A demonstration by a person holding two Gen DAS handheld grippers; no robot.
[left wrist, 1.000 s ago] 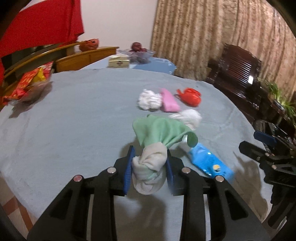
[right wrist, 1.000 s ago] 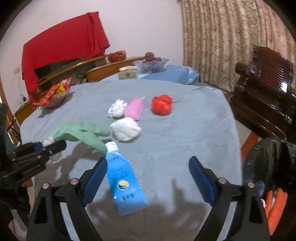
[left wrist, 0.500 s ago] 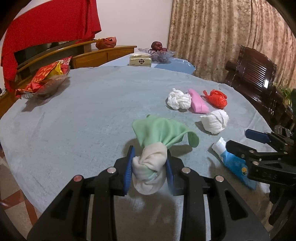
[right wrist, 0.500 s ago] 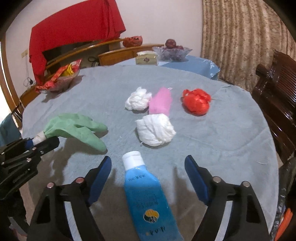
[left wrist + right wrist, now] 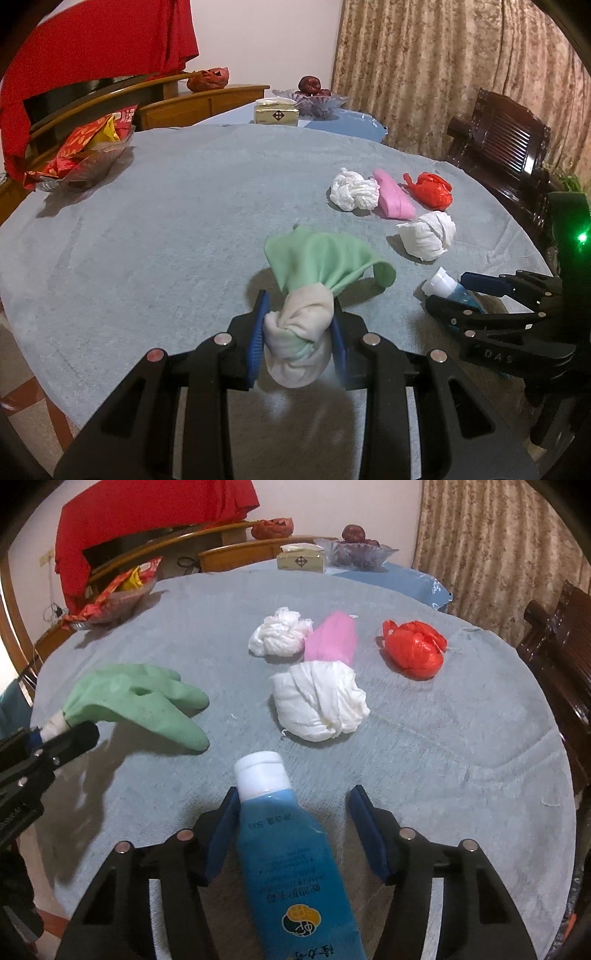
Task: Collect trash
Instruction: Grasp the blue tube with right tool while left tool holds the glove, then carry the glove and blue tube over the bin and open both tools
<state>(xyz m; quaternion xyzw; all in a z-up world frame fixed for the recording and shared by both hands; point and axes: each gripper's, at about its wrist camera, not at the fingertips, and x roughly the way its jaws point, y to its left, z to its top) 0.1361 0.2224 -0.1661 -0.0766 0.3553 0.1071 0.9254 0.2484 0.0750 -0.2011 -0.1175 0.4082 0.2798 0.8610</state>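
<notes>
My left claw (image 5: 298,341), low in the frame's centre, is clenched on the green glove (image 5: 317,266) by its white cuff. My right claw (image 5: 293,830) gapes around the blue tube (image 5: 295,853), its left pad touching. Beyond lie white wads (image 5: 319,701), mid-frame, on the grey cloth (image 5: 461,738).

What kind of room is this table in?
Most likely a home dining or living room: a round table under a grey-blue cloth, a dark carved wooden armchair beside patterned beige curtains, and a glass fruit bowl on a side table.
</notes>
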